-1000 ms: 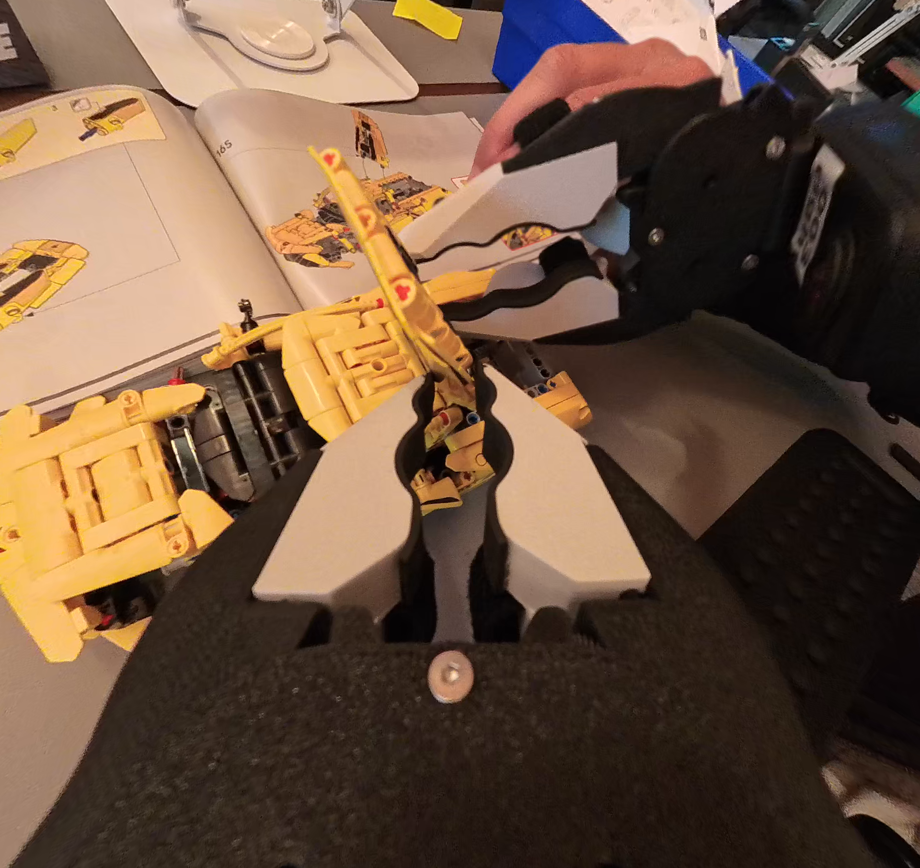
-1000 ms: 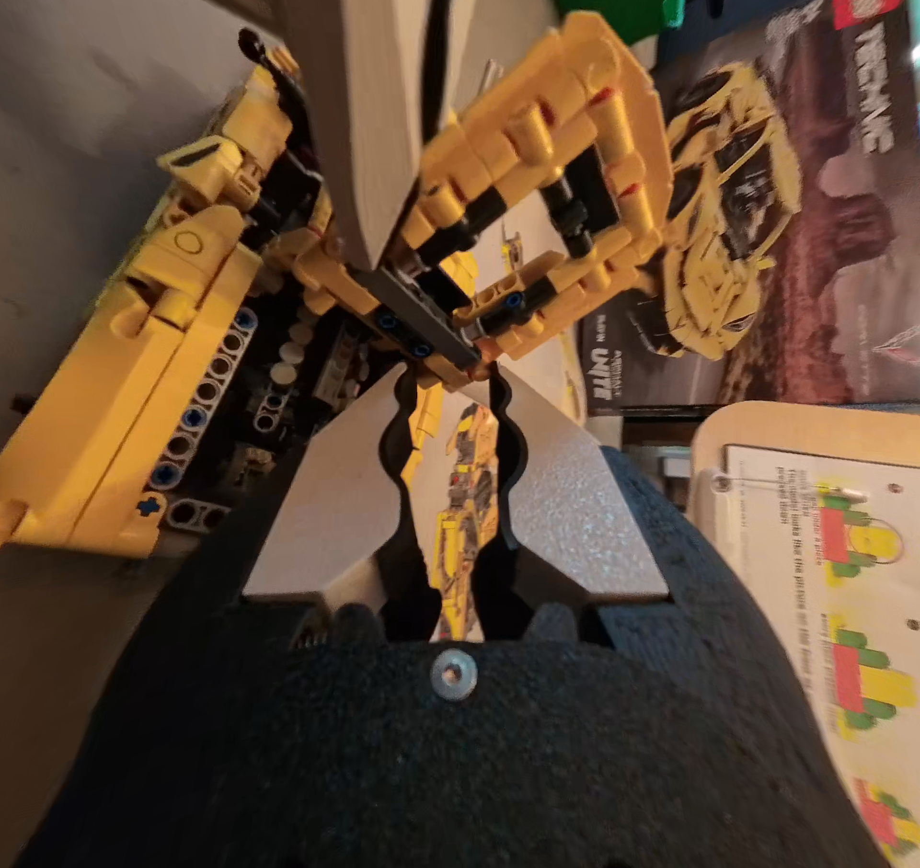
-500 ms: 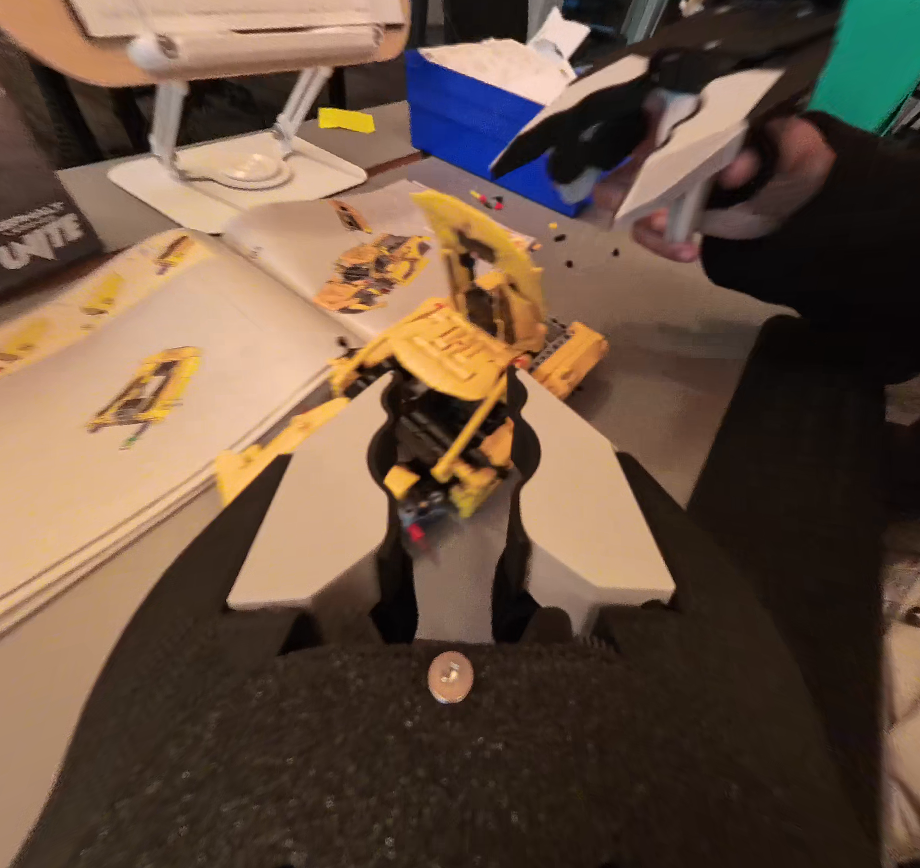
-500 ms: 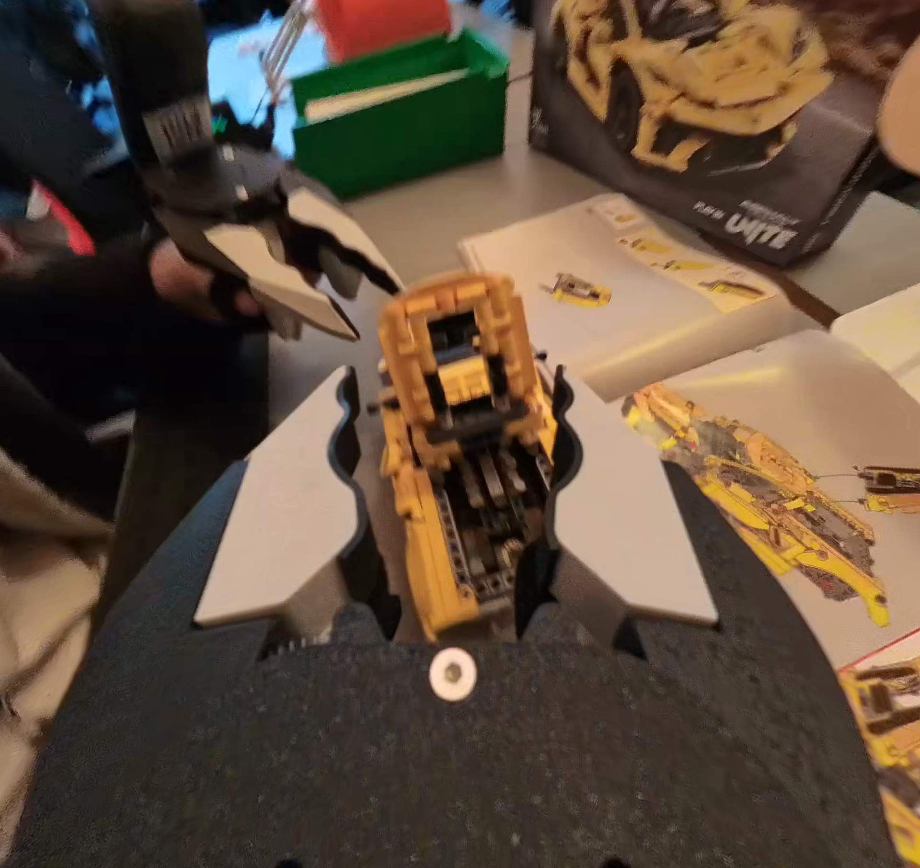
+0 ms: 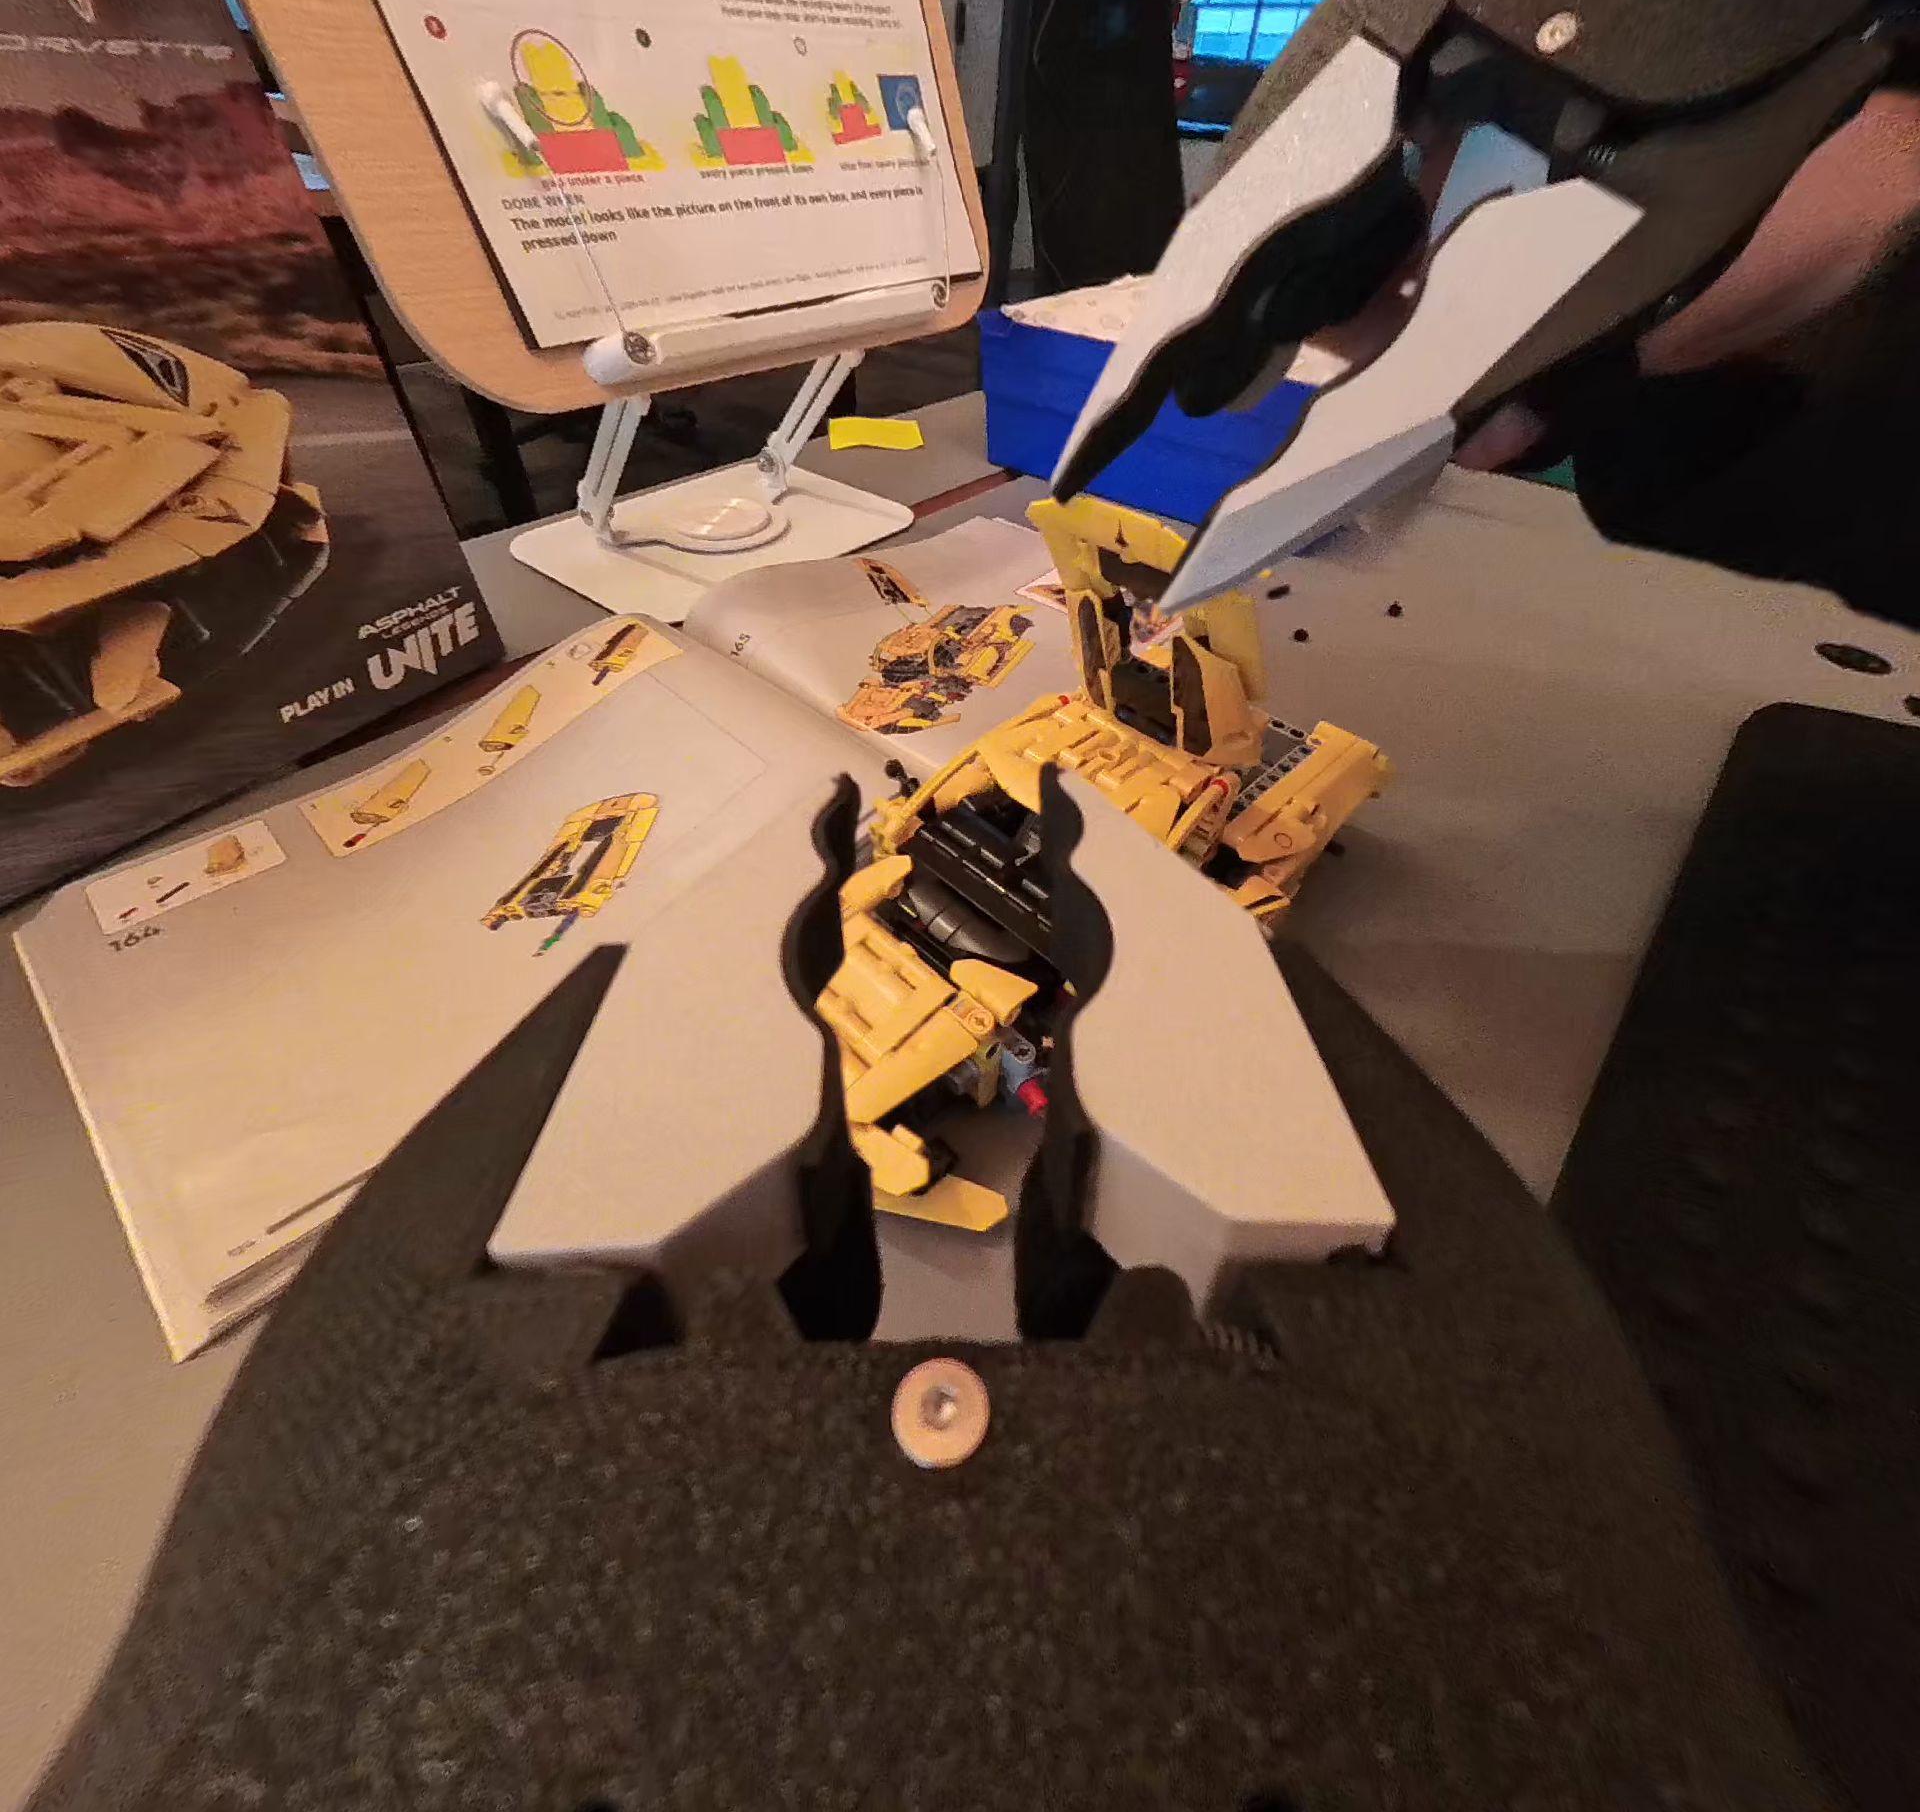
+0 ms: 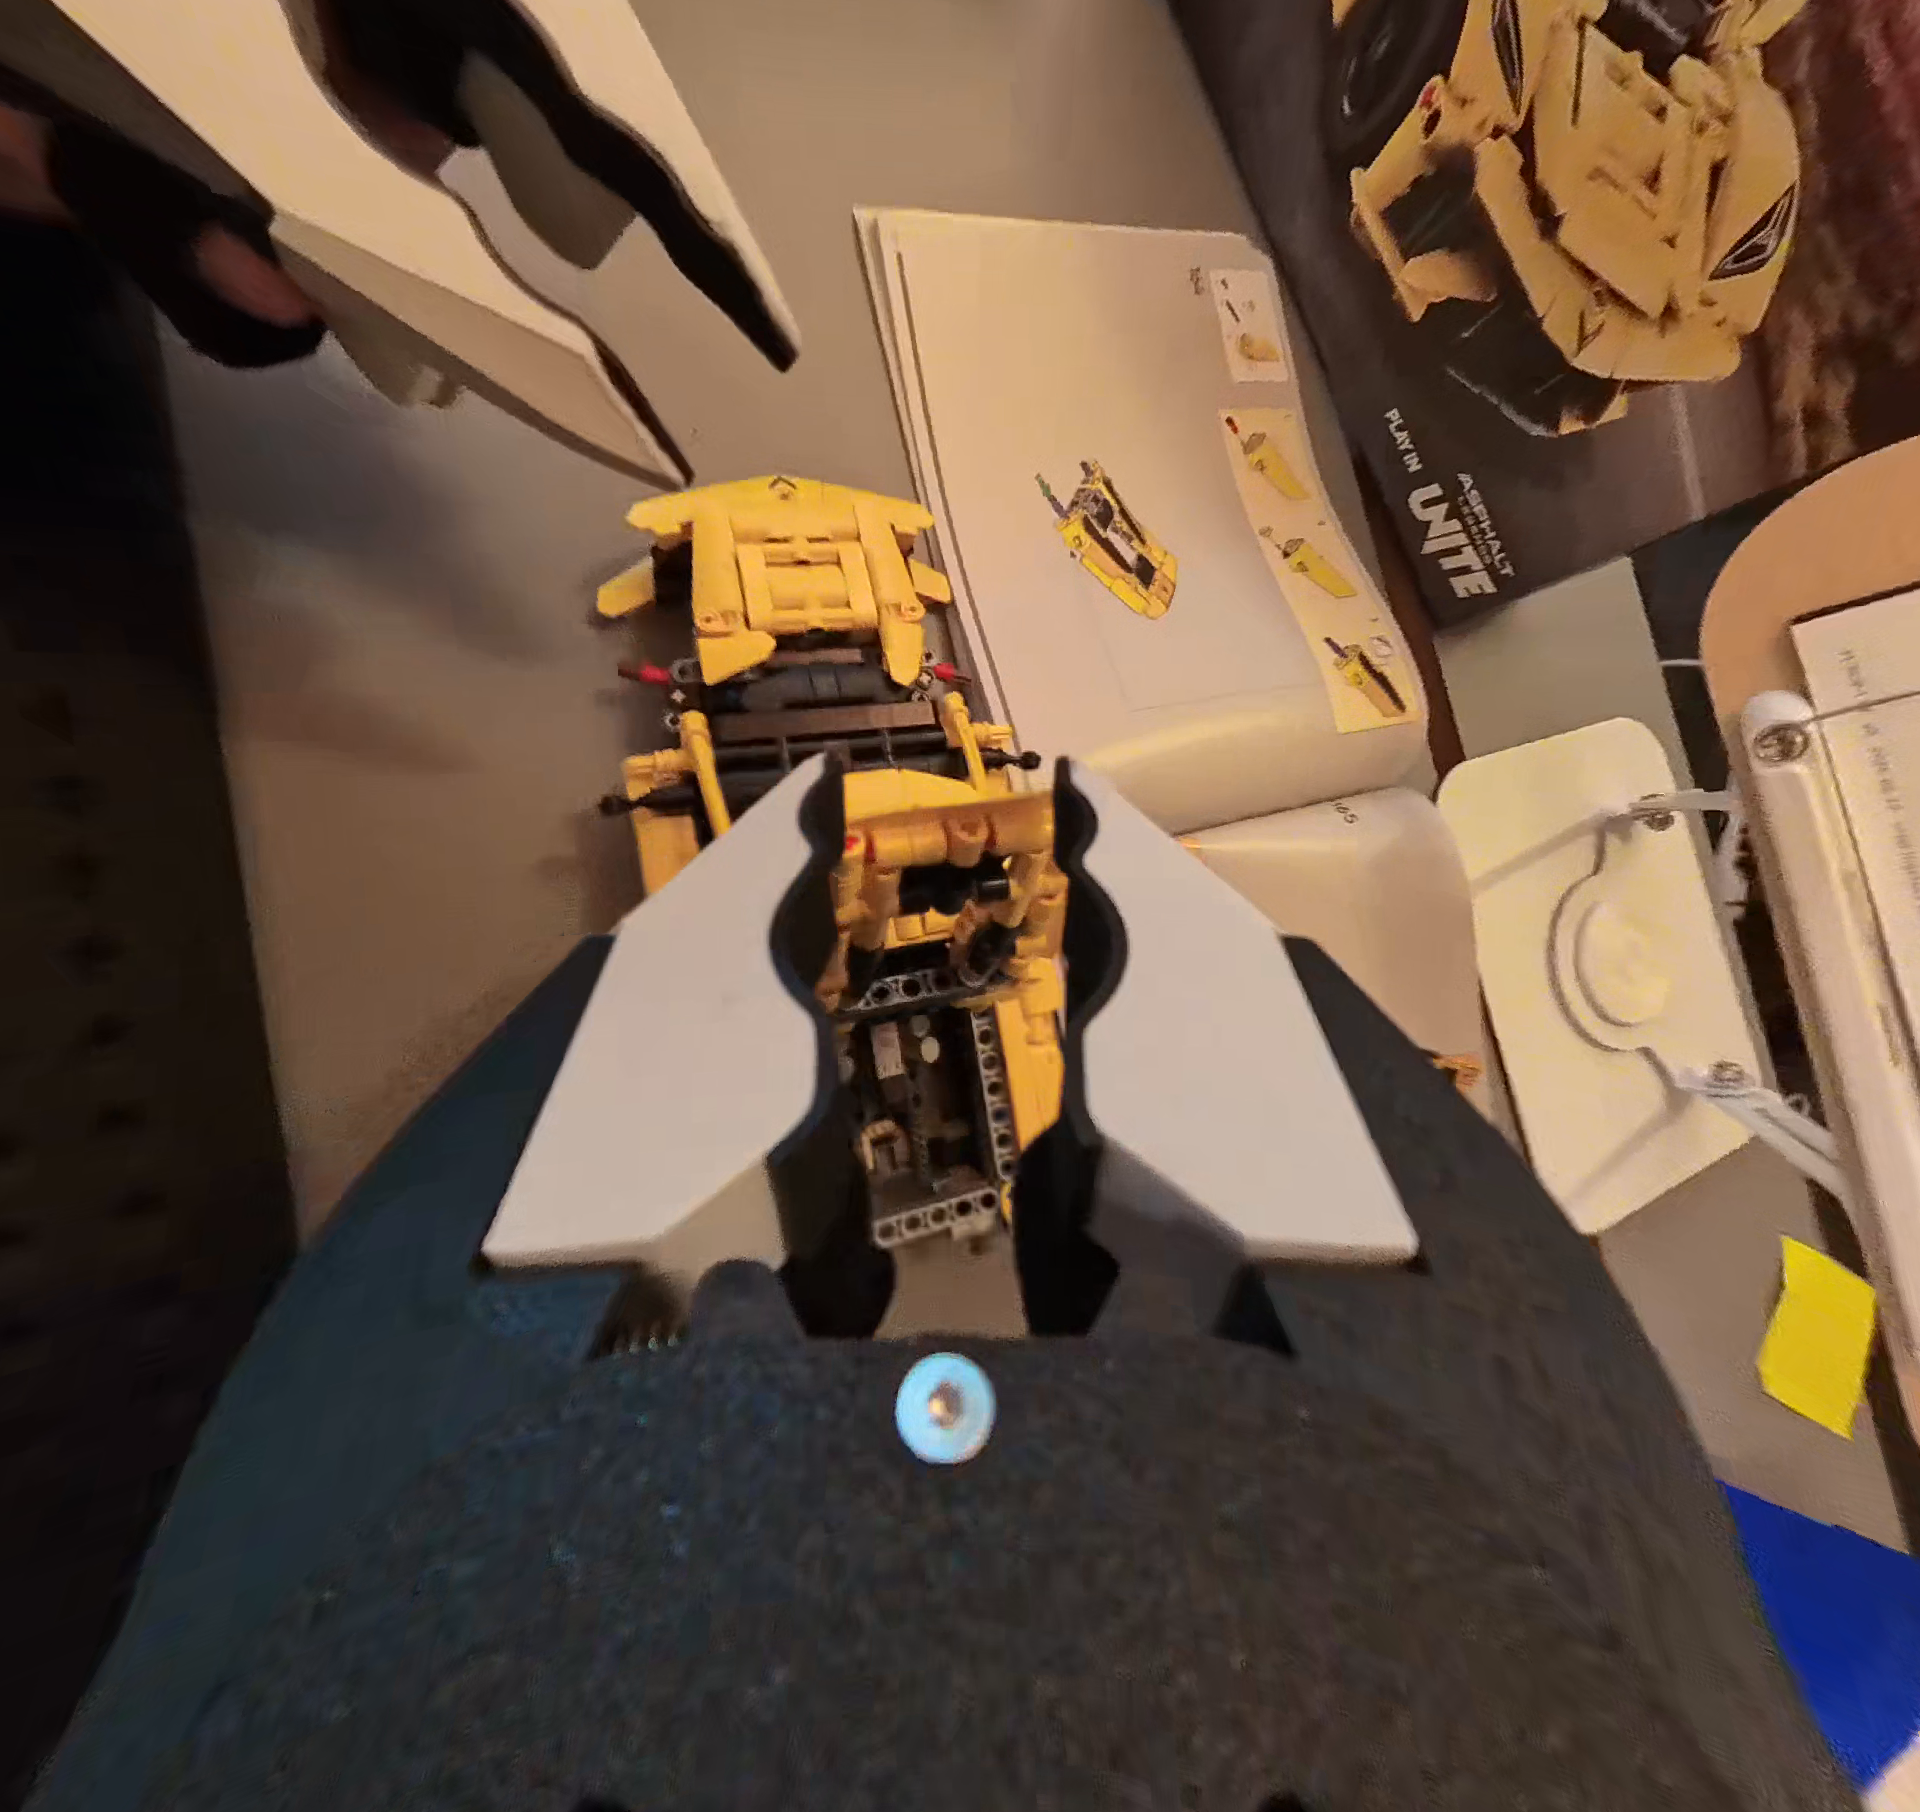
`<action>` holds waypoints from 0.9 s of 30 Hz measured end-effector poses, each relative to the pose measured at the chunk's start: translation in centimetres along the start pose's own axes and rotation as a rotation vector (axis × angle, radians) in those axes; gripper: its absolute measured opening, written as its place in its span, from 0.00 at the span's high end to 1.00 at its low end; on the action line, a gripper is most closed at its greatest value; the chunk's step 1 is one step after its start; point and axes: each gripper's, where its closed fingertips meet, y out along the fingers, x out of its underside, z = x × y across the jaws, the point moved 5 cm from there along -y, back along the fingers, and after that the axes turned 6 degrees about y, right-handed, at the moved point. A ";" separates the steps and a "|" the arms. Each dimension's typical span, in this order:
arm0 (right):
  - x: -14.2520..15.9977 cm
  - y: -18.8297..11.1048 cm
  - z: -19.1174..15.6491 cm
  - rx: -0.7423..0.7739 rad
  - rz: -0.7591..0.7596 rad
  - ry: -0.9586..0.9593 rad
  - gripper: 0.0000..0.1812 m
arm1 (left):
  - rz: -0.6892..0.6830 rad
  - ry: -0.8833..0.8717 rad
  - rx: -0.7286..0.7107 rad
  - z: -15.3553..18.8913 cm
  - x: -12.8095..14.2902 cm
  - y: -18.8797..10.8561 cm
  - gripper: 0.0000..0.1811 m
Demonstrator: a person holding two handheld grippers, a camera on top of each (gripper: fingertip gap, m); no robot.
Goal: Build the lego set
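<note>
The yellow lego car model [image 5: 1049, 889] lies on the grey table beside the open booklet. A yellow frame [image 5: 1143, 609] stands raised at its far end. My left gripper [image 5: 940, 796] is open and empty, held above the model's near end. My right gripper [image 5: 1107, 552] is open and comes down from the upper right. Its fingers sit on either side of the frame's top bar. In the right wrist view the frame [image 6: 945, 827] fills the gap of the right gripper [image 6: 945, 775]; I cannot tell whether they touch. The left gripper [image 6: 732, 417] shows at upper left, above the model [image 6: 790, 599].
The open instruction booklet [image 5: 416, 879] lies left of the model, with the set's box [image 5: 156, 412] behind it. A document stand [image 5: 675, 152] on a white base [image 5: 717, 526], a yellow note [image 5: 873, 432] and a blue bin [image 5: 1143, 453] are at the back. A black mat [image 5: 1766, 1035] lies at right.
Both grippers were nearly closed on the model a second ago. They opened and pulled back. The right gripper has since come down around the raised frame.
</note>
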 end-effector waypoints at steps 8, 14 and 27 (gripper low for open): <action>1.9 -2.5 1.1 0.021 -0.020 0.042 0.80 | -0.003 -0.026 0.018 0.4 0.1 0.1 0.82; 5.1 -4.1 1.8 0.028 0.039 0.175 0.81 | -0.029 -0.038 0.029 0.4 0.5 0.4 0.82; 12.5 -3.2 1.8 -0.019 0.072 0.419 0.83 | -0.070 -0.037 0.012 0.2 1.3 0.9 0.82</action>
